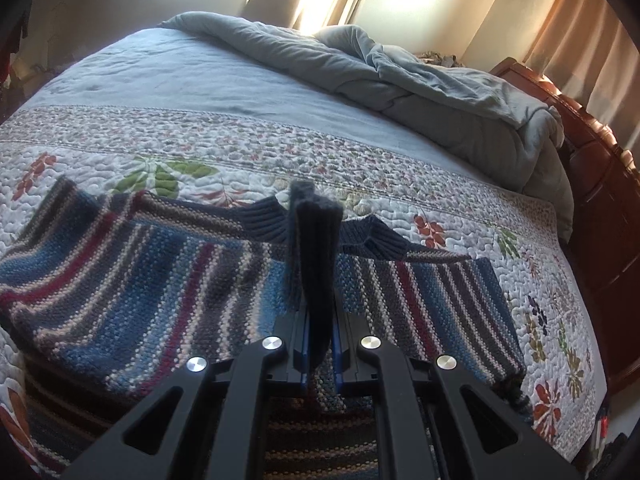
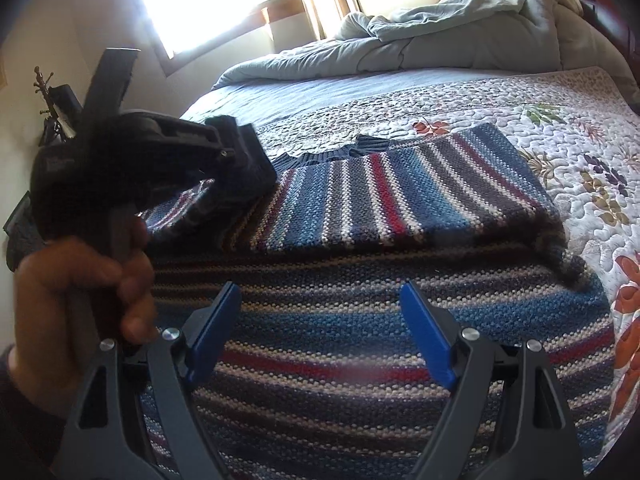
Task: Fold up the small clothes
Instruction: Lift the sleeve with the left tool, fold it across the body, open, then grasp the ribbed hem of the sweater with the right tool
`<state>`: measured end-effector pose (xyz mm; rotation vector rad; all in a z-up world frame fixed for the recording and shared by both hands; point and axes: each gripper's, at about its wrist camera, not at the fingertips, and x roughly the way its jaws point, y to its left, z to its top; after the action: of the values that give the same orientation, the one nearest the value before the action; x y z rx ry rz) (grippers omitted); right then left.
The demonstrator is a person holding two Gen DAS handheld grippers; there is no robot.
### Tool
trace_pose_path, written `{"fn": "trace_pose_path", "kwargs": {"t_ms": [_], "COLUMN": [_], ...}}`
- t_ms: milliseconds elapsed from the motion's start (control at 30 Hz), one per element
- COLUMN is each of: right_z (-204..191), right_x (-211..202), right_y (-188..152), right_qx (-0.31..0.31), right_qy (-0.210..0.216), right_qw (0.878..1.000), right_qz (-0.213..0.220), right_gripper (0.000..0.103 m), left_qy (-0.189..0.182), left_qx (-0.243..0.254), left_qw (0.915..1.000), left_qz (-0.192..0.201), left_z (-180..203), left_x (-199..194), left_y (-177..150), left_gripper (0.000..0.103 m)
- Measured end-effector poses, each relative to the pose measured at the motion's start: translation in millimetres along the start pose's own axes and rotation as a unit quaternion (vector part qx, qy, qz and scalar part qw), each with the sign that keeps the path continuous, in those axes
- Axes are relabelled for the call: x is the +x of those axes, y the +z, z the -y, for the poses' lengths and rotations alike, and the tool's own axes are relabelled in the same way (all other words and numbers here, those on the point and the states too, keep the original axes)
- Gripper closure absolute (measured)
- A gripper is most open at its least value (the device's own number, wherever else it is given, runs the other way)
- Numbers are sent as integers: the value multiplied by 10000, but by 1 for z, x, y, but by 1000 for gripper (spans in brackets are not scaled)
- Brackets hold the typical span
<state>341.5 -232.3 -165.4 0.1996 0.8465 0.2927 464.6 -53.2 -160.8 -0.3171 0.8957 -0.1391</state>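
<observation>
A striped knit sweater (image 1: 140, 280) in blue, grey, red and cream lies on the quilted bed, its navy ribbed collar (image 1: 372, 236) toward the far side. My left gripper (image 1: 320, 344) is shut on a navy ribbed cuff (image 1: 316, 248), which stands up between the blue pads. From the right wrist, the left gripper (image 2: 240, 148) hangs over the sweater's left part, a hand (image 2: 80, 280) on its handle. My right gripper (image 2: 326, 332) stands open low over the sweater's (image 2: 360, 320) near part, nothing between its fingers. A folded striped panel (image 2: 400, 188) lies flat beyond.
The floral quilt (image 1: 240, 148) covers the bed. A rumpled grey comforter (image 1: 420, 76) is heaped at the far right by the wooden headboard (image 1: 592, 184). Bright window and curtains (image 1: 560, 20) stand behind. A dark stand (image 2: 52, 116) is by the left wall.
</observation>
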Motion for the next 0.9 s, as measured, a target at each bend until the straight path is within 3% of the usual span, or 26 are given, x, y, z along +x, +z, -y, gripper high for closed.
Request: {"fn": "trace_pose_path", "kwargs": {"t_ms": [100,200,267,333,400,567,700,767,833,900], "right_z": [2,4,5,6,6,6,21,38,56,69], "right_x": [0,2,4,6,9,17,19,26,38,48], "right_y": [0,-2,-3,-5,-7,-9,-6,-6,-4,8], "right_qx": [6,-45,-78,-107,-139,-70,581,1286,2153,2771], "right_qy": [-33,-104,-158,-224,-273,-186,535,1251,1943,2329], "right_qw": [10000,9999,9998,9997,9995,9994,9956,9803,9503,9251], "right_qz": [1,-25,-57,-85,-114,-276,-513,-825,-1129,-1148], "right_gripper": [21,21,21,21,21,21,22,32,45,46], "left_qy": [-12,-167,-386,-469,-593,-898,-926,-943,-919,-912], "left_qx": [43,-34,-81,-40,16,-69,-201,-317,-354,-232], "left_qw": [9999,9997,9990,9989,9981,9953,9939,9936,9938,9947], "left_qz": [-91,-193,-186,13,144,368,558,542,522,416], "left_z": [2,1,0,-1,-5,-31,-63,-78,-90,-96], "left_x": [8,9,0,-17,-34,-76,-95,-97,-97,-92], "left_y": [-9,-13,-15,-17,-20,-44,-75,-89,-106,-112], "left_gripper": [93,85,73,43,34,23,18,16,15,15]}}
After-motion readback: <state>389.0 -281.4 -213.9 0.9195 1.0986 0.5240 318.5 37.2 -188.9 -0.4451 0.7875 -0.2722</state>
